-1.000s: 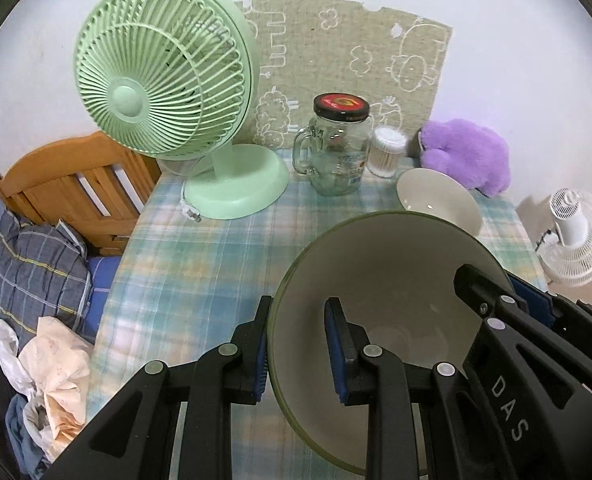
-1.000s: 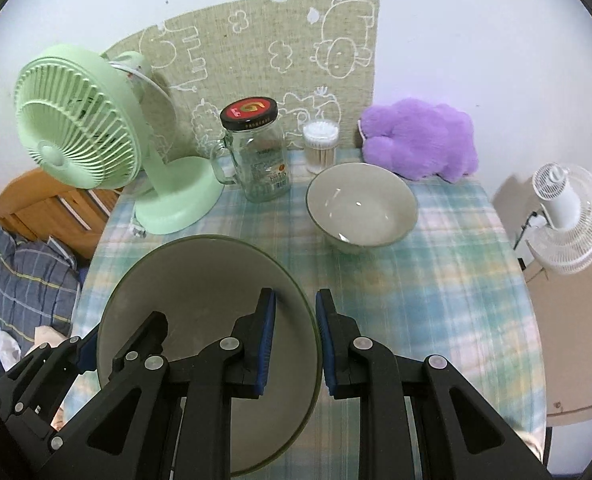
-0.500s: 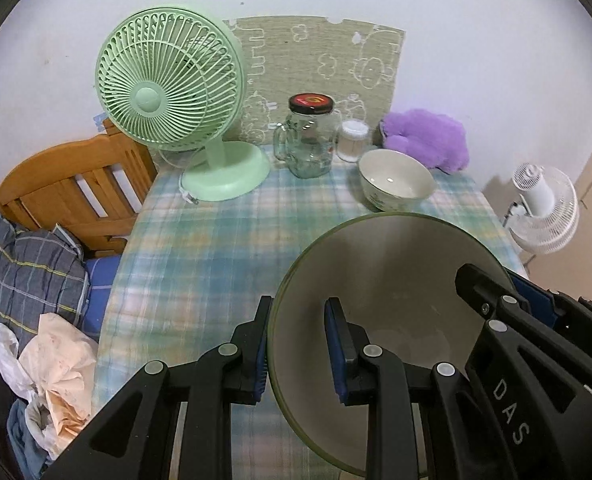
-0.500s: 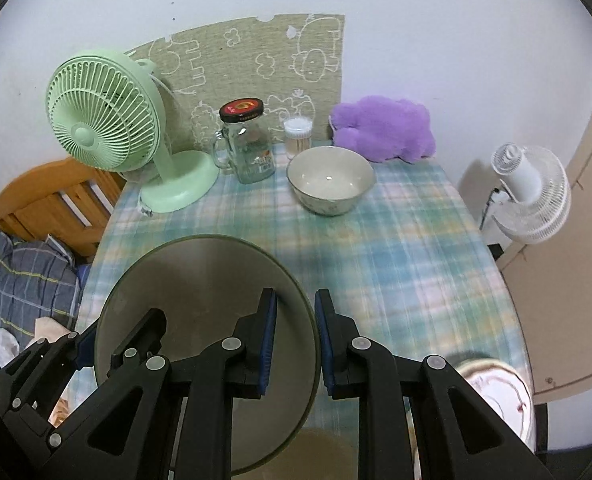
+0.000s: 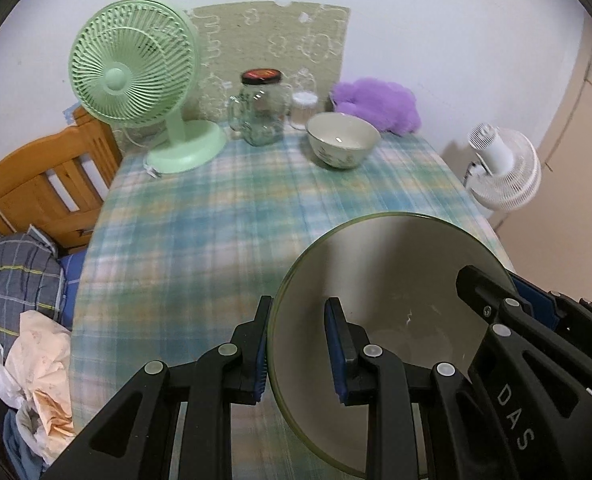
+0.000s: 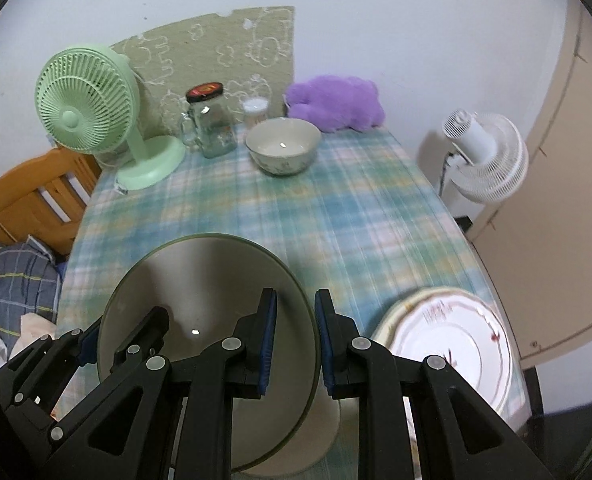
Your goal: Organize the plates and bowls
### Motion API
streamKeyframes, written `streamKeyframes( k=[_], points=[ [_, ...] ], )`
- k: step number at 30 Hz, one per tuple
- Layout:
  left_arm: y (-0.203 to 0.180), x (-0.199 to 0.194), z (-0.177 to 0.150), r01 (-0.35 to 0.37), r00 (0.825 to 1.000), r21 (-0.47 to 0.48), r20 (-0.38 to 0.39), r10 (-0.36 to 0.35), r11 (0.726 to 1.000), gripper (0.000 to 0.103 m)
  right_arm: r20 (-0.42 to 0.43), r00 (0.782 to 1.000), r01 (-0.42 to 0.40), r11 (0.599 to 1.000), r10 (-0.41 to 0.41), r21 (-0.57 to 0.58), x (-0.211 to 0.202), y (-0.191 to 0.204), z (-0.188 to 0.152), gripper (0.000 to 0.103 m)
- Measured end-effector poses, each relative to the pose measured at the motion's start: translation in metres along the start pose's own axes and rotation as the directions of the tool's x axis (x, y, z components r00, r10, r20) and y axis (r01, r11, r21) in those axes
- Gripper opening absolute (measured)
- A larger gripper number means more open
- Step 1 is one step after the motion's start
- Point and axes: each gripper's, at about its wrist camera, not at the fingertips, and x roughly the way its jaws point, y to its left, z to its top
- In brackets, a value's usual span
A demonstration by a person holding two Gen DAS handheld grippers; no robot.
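grip L: left gripper (image 5: pixel 296 344) pinches the near-left rim of the big bowl (image 5: pixel 391 280), one pad inside, one outside.
grip R: right gripper (image 6: pixel 295 336) pinches the opposite rim, same way. Both thin edge pinches.
bowl: held in the air between the two grippers, low over the near end of the table (image 6: pixel 335 220), tilted.
risk 1: hands drift apart or together, rim slips a pad, bowl drops.
risk 2: uneven roll between hands twists the rim out of one pinch.
risk 3: plate (image 6: pixel 451 340) sits just right of the bowl at the near right table edge; a swing right would likely clip it or push it off.
below: pale dish (image 6: pixel 319 440) under the bowl, mostly hidden; can't tell what.
room: mid-table bare; small bowl (image 6: pixel 283 148), jar (image 6: pixel 210 120), fan (image 6: pixel 92 112) stay at the far end.
edges: table falls off left to a chair (image 5: pixel 44 184), right to the floor.
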Motion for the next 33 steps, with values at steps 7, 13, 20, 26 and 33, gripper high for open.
streamKeyframes(
  k=[7,13,20,26,33],
  points=[
    [-0.012,0.005,-0.023,0.038,0.999,0.051,-0.034,-0.036,0.998,0.023,-0.031,0.999,0.046,0.997,-0.044,0.055,-0.002,-0.012,-0.031,0.023],
    [-0.024,0.013,-0.042,0.048,0.996,0.073,-0.083,-0.042,0.996,0.023,-0.069,0.996,0.062,0.995,-0.056,0.080,0.004,-0.024,-0.052,0.023],
    [-0.031,0.027,-0.051,0.016,0.993,0.072,-0.115,-0.007,0.997,0.023,-0.117,0.993,0.040,0.996,-0.030,0.084,0.021,-0.033,-0.064,0.023],
    [-0.032,0.039,-0.049,-0.024,0.990,0.054,-0.135,0.032,0.998,0.023,-0.153,0.988,0.008,0.998,0.001,0.056,0.038,-0.035,-0.065,0.023],
    [-0.034,0.045,-0.045,-0.094,0.987,0.062,-0.125,0.101,0.994,0.023,-0.188,0.981,-0.039,0.998,0.046,0.041,0.054,-0.037,-0.056,0.023]
  ],
)
